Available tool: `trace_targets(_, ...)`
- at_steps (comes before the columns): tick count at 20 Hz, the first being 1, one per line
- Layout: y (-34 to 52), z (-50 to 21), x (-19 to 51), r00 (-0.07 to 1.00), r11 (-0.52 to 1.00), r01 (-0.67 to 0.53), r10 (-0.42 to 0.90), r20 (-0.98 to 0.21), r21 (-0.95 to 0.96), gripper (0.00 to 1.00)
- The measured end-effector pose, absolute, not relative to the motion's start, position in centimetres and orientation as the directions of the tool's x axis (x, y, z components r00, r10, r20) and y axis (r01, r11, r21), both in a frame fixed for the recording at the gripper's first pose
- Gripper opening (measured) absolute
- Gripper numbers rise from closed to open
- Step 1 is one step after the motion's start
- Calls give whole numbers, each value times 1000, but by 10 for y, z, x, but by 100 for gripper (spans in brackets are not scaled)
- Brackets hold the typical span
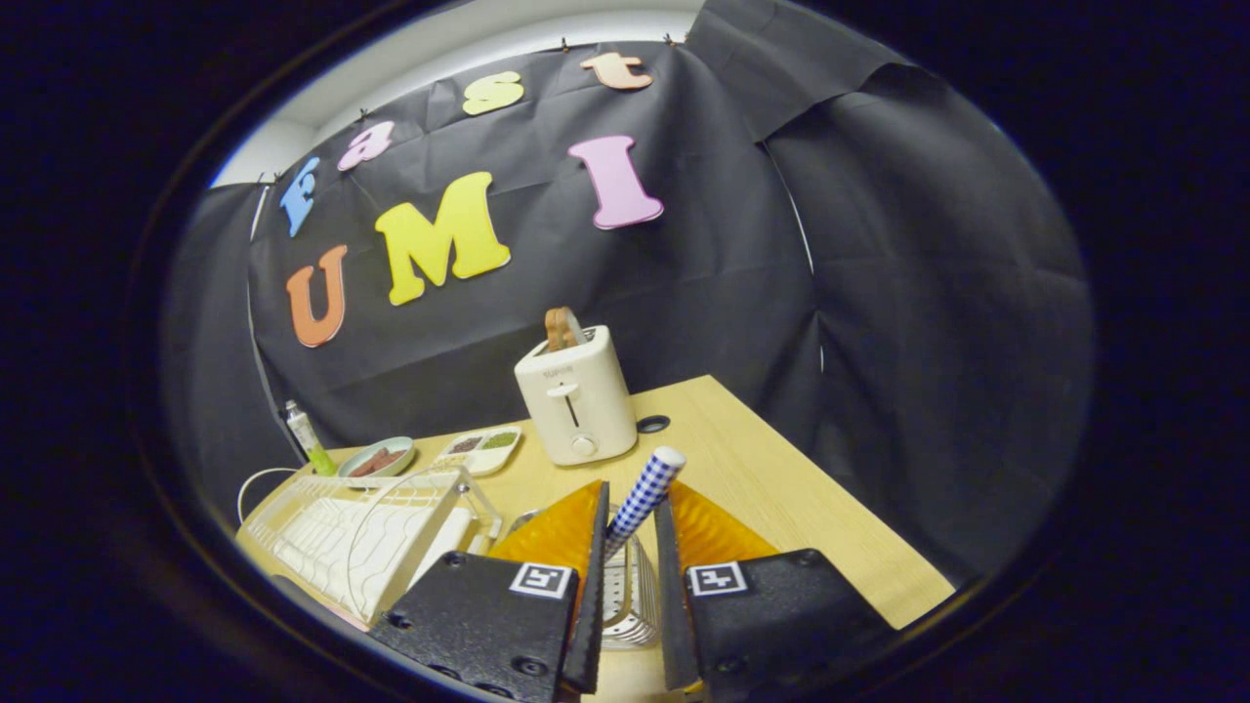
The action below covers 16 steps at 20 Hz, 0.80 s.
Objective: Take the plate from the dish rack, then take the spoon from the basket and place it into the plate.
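The spoon (645, 488) has a blue-and-white checked handle and stands tilted in a white perforated basket (630, 605). Its handle rises between my two fingers, leaning toward the right one at its top. My gripper (632, 496) is open, with a gap on each side of the handle near the tips. Lower down, the handle passes close to the left finger (592, 576). The spoon's bowl is hidden inside the basket. An orange ribbed plate (552, 535) lies flat on the wooden table just beyond the basket, showing on both sides of my fingers.
A white wire dish rack (352, 537) stands to the left of the plate. Beyond the plate is a cream toaster (576, 395) holding bread. Left of the toaster are a white divided dish (481, 447), a small green bowl (379, 457) and an upright tube (309, 439). The table edge (840, 469) runs along the right.
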State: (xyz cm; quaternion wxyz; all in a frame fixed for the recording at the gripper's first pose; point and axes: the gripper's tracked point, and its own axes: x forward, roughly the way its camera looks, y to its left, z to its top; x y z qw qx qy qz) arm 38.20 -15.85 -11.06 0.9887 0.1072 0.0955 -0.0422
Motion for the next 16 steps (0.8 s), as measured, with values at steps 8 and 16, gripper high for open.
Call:
trace_targets(8,-159,-106,381,980,877,58,41,-195,477,22)
trace_targets(16,-168,-66,362,991,916,111,-74,-110,386,17)
